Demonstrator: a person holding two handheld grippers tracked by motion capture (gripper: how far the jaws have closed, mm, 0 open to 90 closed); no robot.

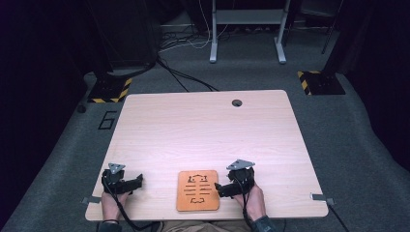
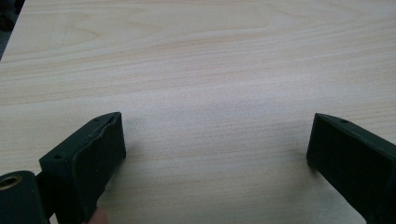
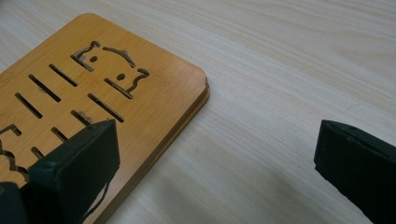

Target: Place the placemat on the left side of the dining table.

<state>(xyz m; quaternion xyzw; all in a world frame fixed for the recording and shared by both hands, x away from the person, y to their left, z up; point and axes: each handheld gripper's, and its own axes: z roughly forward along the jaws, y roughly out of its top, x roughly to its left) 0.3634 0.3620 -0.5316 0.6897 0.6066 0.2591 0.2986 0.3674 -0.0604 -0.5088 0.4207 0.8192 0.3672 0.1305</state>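
Pale wood table under me, nothing started yet: my right tongs gape beside the slotted board at the near edge, my left tongs wide over bare wood. Grasping remains.

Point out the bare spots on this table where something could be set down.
The table is bare from the cable hole down to the wooden board, and between the board and the left gripper. Tightest: the right gripper, open, at the board's right edge.
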